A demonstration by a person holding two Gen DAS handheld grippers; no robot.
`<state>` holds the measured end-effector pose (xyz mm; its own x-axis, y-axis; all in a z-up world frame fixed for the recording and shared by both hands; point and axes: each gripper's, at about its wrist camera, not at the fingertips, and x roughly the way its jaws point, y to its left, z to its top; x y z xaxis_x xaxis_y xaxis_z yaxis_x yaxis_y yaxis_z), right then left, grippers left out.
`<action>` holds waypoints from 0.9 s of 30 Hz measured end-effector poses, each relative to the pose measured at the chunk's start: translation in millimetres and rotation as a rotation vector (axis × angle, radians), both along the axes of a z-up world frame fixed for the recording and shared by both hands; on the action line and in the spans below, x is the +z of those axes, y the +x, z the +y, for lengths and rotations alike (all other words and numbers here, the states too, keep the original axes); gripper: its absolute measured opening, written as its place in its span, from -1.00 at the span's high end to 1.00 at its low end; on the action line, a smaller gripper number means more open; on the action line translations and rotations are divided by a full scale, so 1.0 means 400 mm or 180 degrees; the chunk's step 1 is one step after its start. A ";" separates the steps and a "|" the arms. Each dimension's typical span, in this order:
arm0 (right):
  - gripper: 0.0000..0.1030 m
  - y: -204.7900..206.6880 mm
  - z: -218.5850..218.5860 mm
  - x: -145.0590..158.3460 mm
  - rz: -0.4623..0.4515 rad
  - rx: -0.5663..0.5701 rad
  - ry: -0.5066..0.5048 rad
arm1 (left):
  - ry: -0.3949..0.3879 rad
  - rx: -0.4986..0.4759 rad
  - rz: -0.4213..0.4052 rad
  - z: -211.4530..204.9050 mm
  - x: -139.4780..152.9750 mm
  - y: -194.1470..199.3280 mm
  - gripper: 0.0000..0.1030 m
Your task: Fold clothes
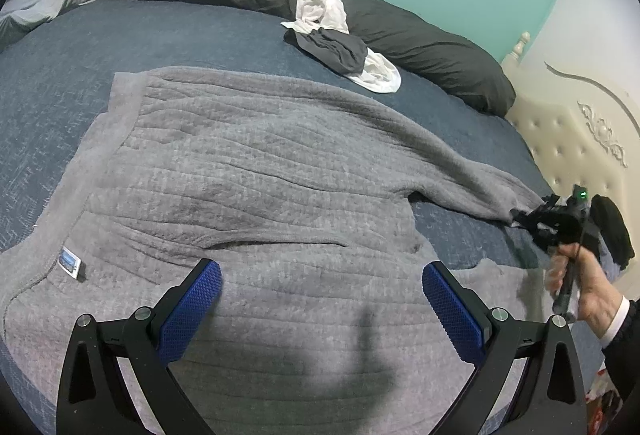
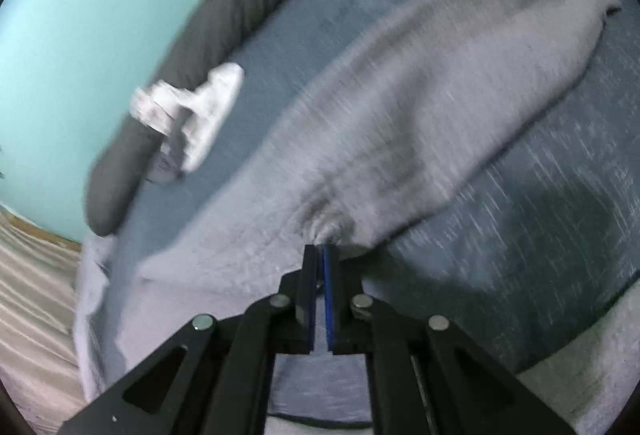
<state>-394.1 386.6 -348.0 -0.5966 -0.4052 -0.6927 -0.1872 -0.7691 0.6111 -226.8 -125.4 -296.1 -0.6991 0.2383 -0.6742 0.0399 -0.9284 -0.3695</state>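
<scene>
Grey knit sweater [image 1: 248, 171] lies flat on the bed [image 1: 60, 47], its sleeve [image 1: 460, 171] stretching rightward to the right gripper [image 2: 320, 251], whose jaws pinch the cuff, while the left gripper [image 1: 320, 299] hovers spread above the body.

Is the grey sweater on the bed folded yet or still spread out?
Spread out. The grey sweater lies flat on the bed, its sleeve stretched sideways, pinched by the right gripper.

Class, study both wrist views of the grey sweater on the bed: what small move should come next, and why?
Probably carry the sleeve inward across the grey sweater. The right gripper is shut on the cuff, the sleeve still stretches outward over the blue bedcover, and the left gripper hangs open above the sweater's body.
</scene>
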 end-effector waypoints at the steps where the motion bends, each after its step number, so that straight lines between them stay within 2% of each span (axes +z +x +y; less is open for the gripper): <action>1: 0.95 -0.003 -0.002 -0.015 -0.0063 0.0012 0.0037 | -0.0005 -0.0004 0.0001 0.002 0.001 0.000 -0.99; 7: 0.88 -0.012 0.006 -0.046 0.0040 -0.0032 -0.0145 | 0.0003 0.0011 -0.0020 -0.004 -0.007 -0.006 -0.99; 15: 0.82 0.009 0.061 -0.027 0.0020 -0.0245 -0.0044 | 0.0005 0.0014 -0.0020 -0.004 -0.007 -0.004 -0.99; 17: 0.64 0.018 0.067 -0.014 0.0062 -0.0249 -0.0010 | 0.0001 0.0016 -0.0017 -0.004 -0.006 -0.004 -0.99; 18: 0.54 0.015 0.060 -0.005 0.0098 -0.0205 0.0017 | -0.0003 0.0018 -0.0017 -0.005 -0.006 -0.005 -0.99; 19: 0.33 0.009 0.047 0.010 0.0149 -0.0135 0.0061 | -0.0002 0.0022 -0.0017 -0.006 -0.006 -0.005 -0.99; 20: 0.27 0.001 0.026 0.021 0.0194 -0.0042 0.0106 | -0.0001 0.0029 -0.0020 -0.008 -0.007 -0.005 -0.99; 27: 0.24 -0.096 -0.189 0.116 0.0461 0.0876 0.0539 | 0.0001 0.0129 -0.0005 -0.049 0.001 -0.001 -0.99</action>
<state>-432.5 311.1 -301.8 -0.5778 -0.4512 -0.6801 0.1205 -0.8713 0.4757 -227.4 -145.0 -295.5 -0.7071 0.2099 -0.6752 0.0782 -0.9259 -0.3697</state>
